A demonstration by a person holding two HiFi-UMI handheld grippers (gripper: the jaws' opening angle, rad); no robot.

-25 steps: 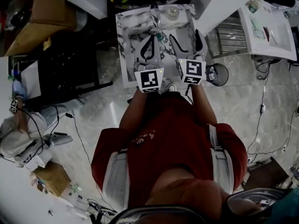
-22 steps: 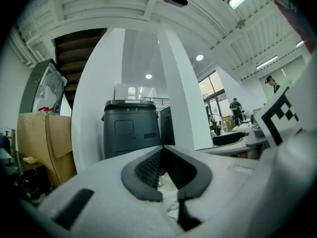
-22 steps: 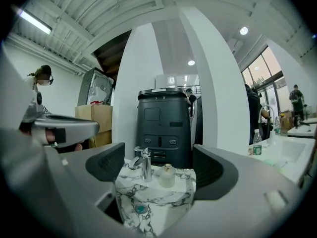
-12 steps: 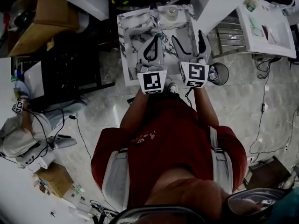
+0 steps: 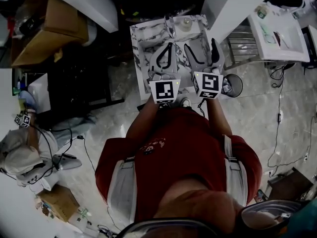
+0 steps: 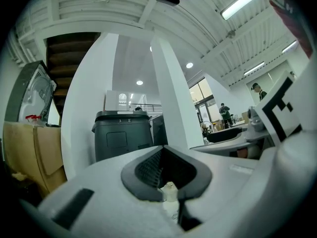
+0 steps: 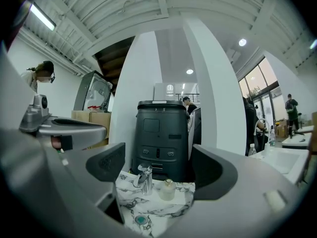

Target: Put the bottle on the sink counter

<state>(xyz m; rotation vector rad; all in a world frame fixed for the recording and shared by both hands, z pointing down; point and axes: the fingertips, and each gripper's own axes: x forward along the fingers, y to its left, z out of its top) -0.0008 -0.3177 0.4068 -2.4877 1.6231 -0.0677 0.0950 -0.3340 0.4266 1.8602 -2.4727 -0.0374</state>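
Both grippers have eased back from the marbled white sink counter [image 5: 141, 41]; the small pale bottle [image 5: 185, 23] stays on its rear ledge beside the chrome tap [image 7: 143, 178]; the left gripper [image 5: 170, 44] is closed and empty, the right gripper [image 5: 200, 44] spread wide; placement looks done.

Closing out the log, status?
Left tongs shut, empty; right tongs open. Bottle upright on sink counter beside faucet. Nothing blocking.

From the front, the marble sink counter [image 5: 137, 48] offers bare room around its drain [image 7: 141, 220], but the faucet [image 7: 142, 178] and the bottle [image 7: 167, 189] just beside it crowd the far edge, with a dark bin [image 7: 161, 133] behind and a white pillar [image 7: 213, 98] to the right.
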